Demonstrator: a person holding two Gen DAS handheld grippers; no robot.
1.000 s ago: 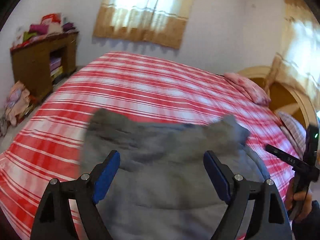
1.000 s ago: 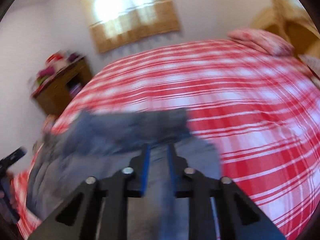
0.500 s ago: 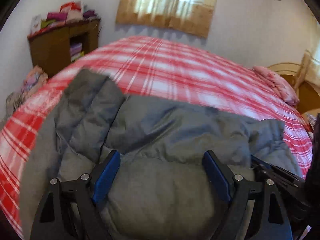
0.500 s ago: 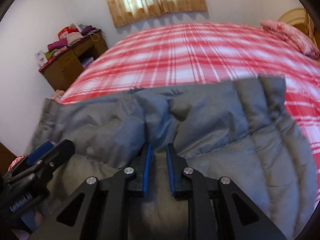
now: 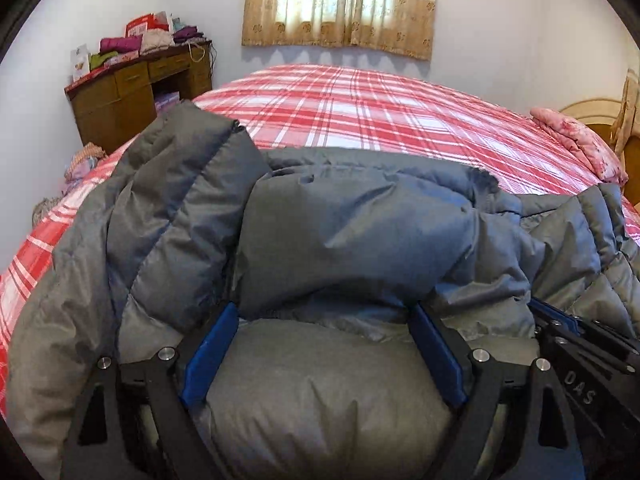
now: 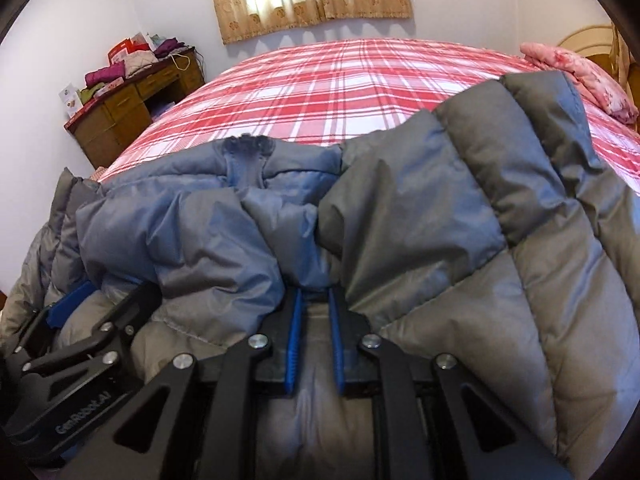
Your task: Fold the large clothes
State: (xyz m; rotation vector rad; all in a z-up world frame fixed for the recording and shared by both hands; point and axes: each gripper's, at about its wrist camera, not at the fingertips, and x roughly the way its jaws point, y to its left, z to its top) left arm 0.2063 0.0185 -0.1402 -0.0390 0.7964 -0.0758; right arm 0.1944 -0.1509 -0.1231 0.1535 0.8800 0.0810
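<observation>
A large grey padded jacket [image 5: 360, 232] lies bunched on the near part of a bed with a red and white plaid cover [image 5: 360, 116]. My left gripper [image 5: 324, 316] is open, its blue pads wide apart with a puffy fold of the jacket between them. My right gripper [image 6: 315, 300] is shut on a fold of the jacket [image 6: 420, 208], the fabric pinched between its narrow blue pads. The right gripper [image 5: 560, 324] shows at the right edge of the left wrist view, and the left gripper [image 6: 76, 300] at the left edge of the right wrist view.
A brown wooden desk [image 5: 132, 96] piled with folded clothes stands by the far left wall. A pink pillow [image 5: 576, 140] lies at the bed's right side by a wooden headboard [image 5: 592, 116]. A curtained window [image 5: 340, 4] is behind the bed.
Both grippers have come down close onto the jacket, which now fills the lower view. The jacket has been pulled up and bunched, with its sleeves folded over the body.
</observation>
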